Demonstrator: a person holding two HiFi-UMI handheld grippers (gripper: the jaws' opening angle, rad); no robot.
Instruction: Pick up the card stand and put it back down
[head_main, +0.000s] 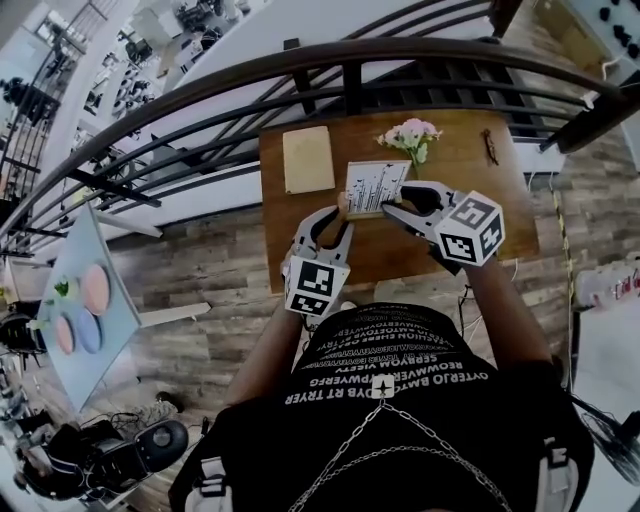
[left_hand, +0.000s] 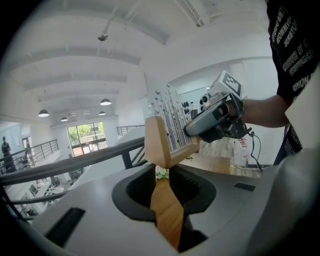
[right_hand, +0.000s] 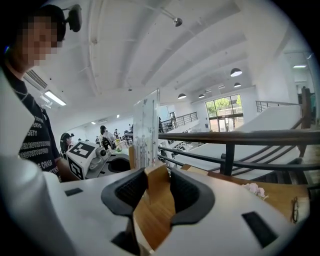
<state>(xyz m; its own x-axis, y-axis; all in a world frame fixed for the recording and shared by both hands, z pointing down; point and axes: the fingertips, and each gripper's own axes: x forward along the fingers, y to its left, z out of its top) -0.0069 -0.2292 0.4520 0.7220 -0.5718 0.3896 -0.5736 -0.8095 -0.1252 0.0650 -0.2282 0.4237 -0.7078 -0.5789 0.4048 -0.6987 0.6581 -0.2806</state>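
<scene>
The card stand (head_main: 377, 185) is a printed white card upright in a light wooden base, above the brown table (head_main: 500, 180). My left gripper (head_main: 342, 208) is at the base's left end and my right gripper (head_main: 388, 208) at its right end. In the left gripper view a corner of the wooden base (left_hand: 160, 142) is wedged between the tips of the left gripper (left_hand: 161, 172), with the stand tilted and the table showing below. In the right gripper view the base block (right_hand: 156, 181) sits between the right gripper's (right_hand: 155, 180) pads, with the card (right_hand: 146, 130) rising behind.
A tan board (head_main: 307, 158) lies at the table's back left, a bunch of pink flowers (head_main: 410, 135) at the back middle, and glasses (head_main: 490, 147) at the back right. A dark curved railing (head_main: 350, 60) runs just beyond the table. Wooden floor surrounds it.
</scene>
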